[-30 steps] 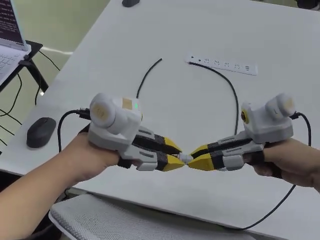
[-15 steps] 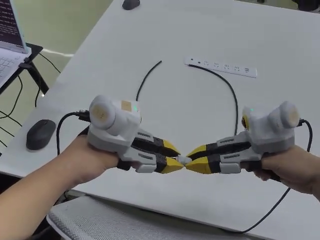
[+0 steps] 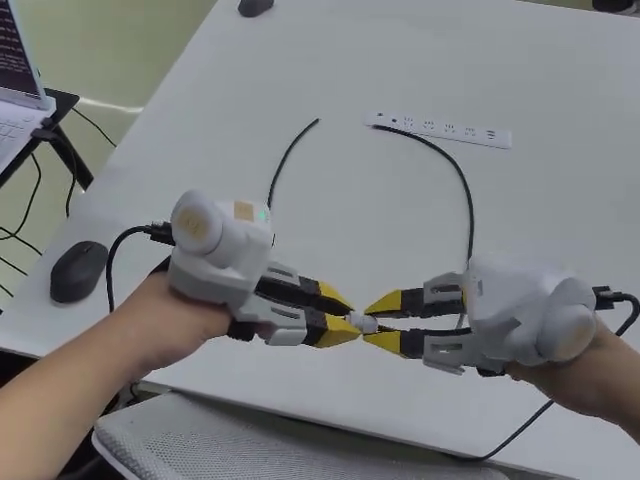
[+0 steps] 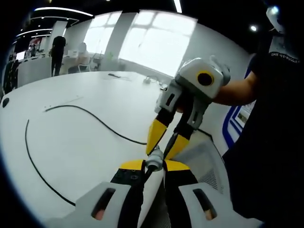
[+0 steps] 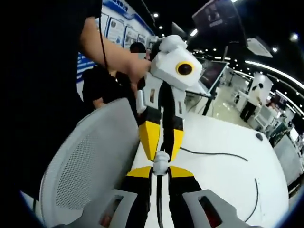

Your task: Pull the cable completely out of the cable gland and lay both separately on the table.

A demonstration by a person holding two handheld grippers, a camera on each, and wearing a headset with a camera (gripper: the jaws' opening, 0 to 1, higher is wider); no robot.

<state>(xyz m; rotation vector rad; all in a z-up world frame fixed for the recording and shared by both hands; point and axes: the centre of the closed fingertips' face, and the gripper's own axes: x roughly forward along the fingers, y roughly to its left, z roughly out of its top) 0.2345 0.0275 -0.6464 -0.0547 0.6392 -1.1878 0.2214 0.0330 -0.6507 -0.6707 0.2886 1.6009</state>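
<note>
A small white cable gland (image 3: 361, 322) hangs above the table's near edge, between the two grippers' yellow tips. My left gripper (image 3: 348, 325) comes from the left and is shut on one end of the gland. My right gripper (image 3: 372, 322) faces it from the right, rolled onto its side, and is shut on the other end. The thin black cable (image 3: 466, 200) curves over the table and passes behind the right gripper. Another black stretch (image 3: 290, 155) runs behind the left gripper. In the right gripper view the gland (image 5: 161, 161) sits at my tips, with cable running back between the jaws.
A white power strip (image 3: 445, 130) lies at the back of the white table (image 3: 560, 80). To the left, off the table, are a dark mouse (image 3: 78, 270) and a laptop (image 3: 15, 70). A grey mesh chair (image 3: 200, 445) stands below the near edge.
The right gripper has rolled about its own axis, so its camera box has swung from the top toward me. The left gripper holds nearly still, and the gland stays between the tips.
</note>
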